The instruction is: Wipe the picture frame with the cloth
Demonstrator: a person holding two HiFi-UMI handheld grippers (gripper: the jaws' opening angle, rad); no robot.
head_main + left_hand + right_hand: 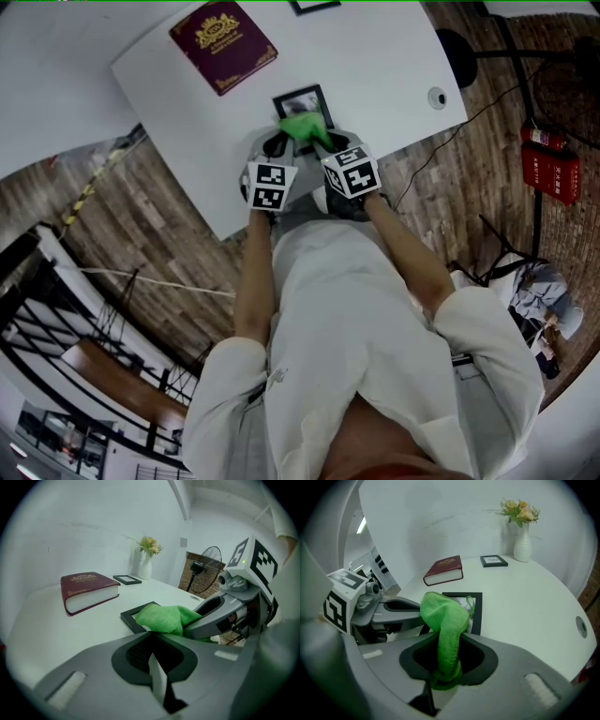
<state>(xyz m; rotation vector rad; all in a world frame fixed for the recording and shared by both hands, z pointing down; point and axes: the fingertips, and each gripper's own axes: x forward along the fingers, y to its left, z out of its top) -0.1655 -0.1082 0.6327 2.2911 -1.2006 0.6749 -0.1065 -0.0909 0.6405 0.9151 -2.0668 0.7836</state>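
A black picture frame (305,97) (132,618) (476,606) lies flat on the white table (384,66), close to its near edge. A green cloth (302,128) (164,618) (443,616) is bunched on the frame's near part. My right gripper (320,142) (444,637) is shut on the cloth's lower end, which hangs down between its jaws. My left gripper (278,143) (150,633) sits at the frame's near left corner, and its jaws appear pinched on that edge. The cloth and the jaws hide most of the frame's glass.
A burgundy book (223,45) (86,590) (444,570) lies farther back on the table. Beyond it are a second small frame (127,579) (493,560) and a white vase of flowers (146,564) (523,545). A cable hole (437,97) is at the right. A fan (208,573) stands off the table.
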